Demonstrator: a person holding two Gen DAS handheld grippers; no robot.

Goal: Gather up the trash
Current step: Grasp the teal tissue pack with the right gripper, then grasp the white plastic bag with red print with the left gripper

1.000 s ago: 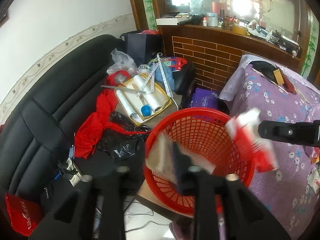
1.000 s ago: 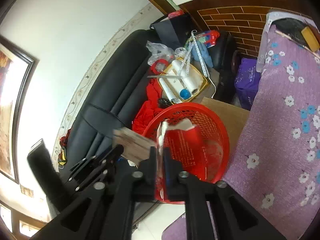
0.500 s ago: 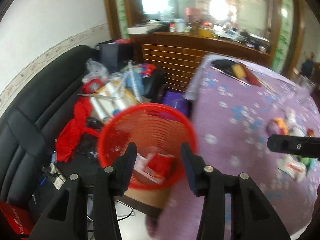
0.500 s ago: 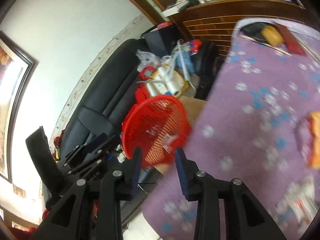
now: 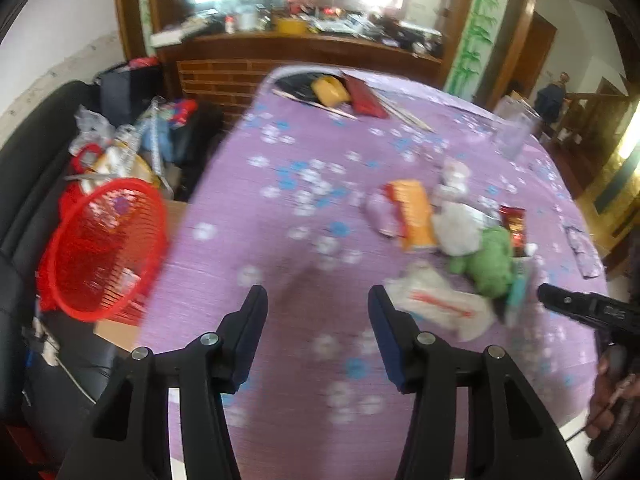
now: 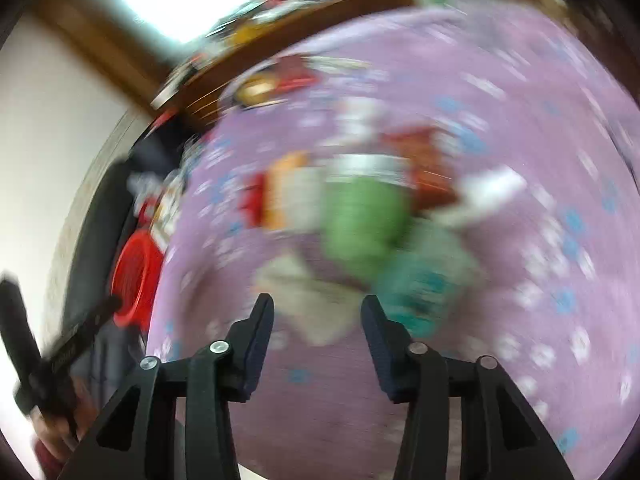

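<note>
My left gripper (image 5: 318,300) is open and empty above the purple flowered tablecloth (image 5: 312,184). My right gripper (image 6: 318,308) is open and empty, close to a blurred pile of trash. The pile holds an orange packet (image 5: 414,214), a green crumpled wrapper (image 5: 490,260), a white wrapper (image 5: 438,306) and a dark red packet (image 5: 514,222). In the right wrist view the green wrapper (image 6: 364,220) and a teal packet (image 6: 424,280) lie just ahead of the fingers. The red mesh basket (image 5: 106,248) stands left of the table with trash inside; it also shows in the right wrist view (image 6: 136,276).
A black sofa (image 5: 28,152) piled with bags and rolls runs along the left. A clear glass (image 5: 514,132) stands at the table's far right. A yellow item (image 5: 330,90) and a red box (image 5: 364,98) lie at the far end. The right gripper's body (image 5: 588,310) juts in.
Both grippers dropped their trash into the red basket, opened, and swung right from the basket to over the table, toward the trash pile.
</note>
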